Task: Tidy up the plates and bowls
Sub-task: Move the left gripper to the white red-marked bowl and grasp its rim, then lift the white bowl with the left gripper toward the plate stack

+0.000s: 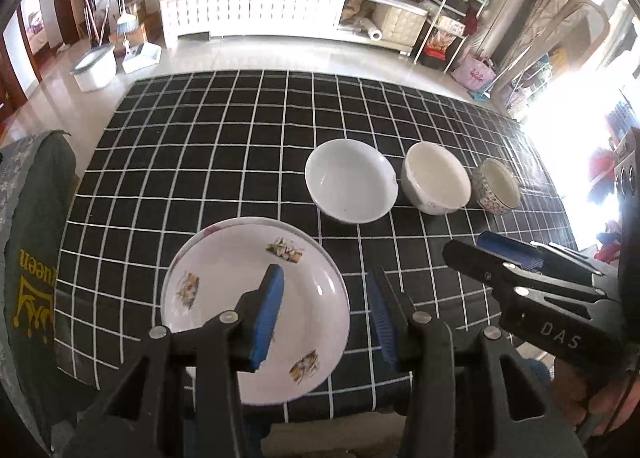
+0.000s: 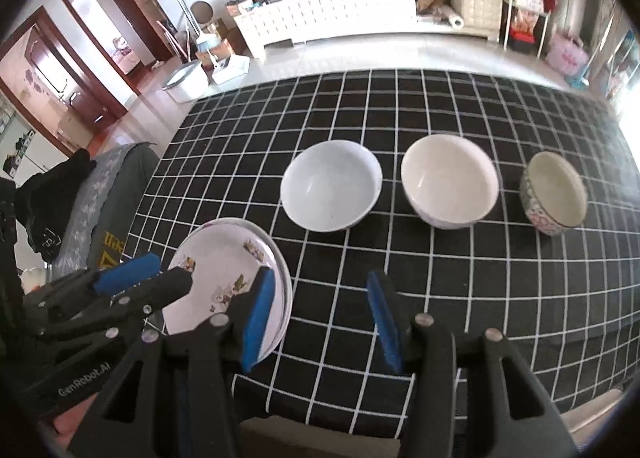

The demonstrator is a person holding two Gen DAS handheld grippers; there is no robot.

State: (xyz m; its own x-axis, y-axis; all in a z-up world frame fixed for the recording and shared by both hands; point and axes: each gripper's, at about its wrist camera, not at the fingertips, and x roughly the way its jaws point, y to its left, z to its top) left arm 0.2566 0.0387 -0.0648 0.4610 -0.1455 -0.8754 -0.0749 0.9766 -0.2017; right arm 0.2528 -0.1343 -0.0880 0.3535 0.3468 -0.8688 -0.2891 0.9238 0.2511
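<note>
A stack of white flower-print plates lies at the table's near left. Behind it stand a white bowl, a cream bowl and a small patterned bowl in a row. My left gripper is open and empty, hovering over the plates' right rim. My right gripper is open and empty, just right of the plates; it also shows in the left wrist view. The left gripper shows in the right wrist view.
A black tablecloth with a white grid covers the table. A chair with a grey-green garment stands at the left edge. A white cabinet lies across the floor beyond.
</note>
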